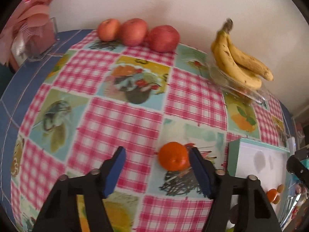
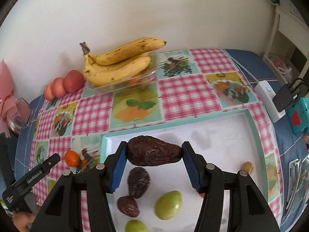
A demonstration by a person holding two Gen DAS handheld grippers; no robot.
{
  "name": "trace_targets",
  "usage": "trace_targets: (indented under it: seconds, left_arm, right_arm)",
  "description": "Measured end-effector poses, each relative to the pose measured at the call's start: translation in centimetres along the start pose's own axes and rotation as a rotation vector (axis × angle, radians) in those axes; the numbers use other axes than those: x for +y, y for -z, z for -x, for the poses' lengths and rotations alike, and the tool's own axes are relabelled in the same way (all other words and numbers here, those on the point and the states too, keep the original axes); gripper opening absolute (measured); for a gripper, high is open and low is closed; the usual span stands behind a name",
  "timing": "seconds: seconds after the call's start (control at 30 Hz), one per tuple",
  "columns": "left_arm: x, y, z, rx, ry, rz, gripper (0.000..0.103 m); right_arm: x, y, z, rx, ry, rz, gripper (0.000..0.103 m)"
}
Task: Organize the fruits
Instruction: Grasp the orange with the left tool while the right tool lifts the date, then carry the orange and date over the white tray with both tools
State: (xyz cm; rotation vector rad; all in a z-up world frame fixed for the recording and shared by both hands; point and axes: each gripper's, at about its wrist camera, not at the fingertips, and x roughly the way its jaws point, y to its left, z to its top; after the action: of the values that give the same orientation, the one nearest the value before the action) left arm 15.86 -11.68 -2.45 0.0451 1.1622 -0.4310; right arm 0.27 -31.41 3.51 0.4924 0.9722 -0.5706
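Tangerine (image 1: 173, 156) sits on the tablecloth (image 1: 123, 116), touching the spread left gripper's (image 1: 157, 171) inner right pad; right gripper (image 2: 154, 167) pinches a wrinkled dark fruit (image 2: 153, 153) above the tray (image 2: 222, 135)

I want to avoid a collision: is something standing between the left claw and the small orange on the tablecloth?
Nothing visible does. The orange lies between the left claw's open fingers, against the right one.
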Motion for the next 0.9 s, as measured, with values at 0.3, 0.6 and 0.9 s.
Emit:
trace_targets:
  seconds: [0.3, 0.6, 0.9]
  left_arm:
    - [-1.8, 0.2, -1.9, 0.018, -0.007, -0.039, 0.045]
    - [-2.9, 0.6, -2.5, 0.038, -0.015, -0.07, 0.04]
    - [-4.5, 0.3, 0.6, -0.022, 0.061, -0.092, 0.039]
  right_arm:
    - [-1.9, -0.1, -0.3, 0.004, -0.017, -0.028, 0.058]
    - [-2.4, -0.1, -0.5, 0.004, -0.027, -0.039, 0.058]
    - [-3.2, -0.3, -0.3, -0.001, -0.031, -0.059, 0.058]
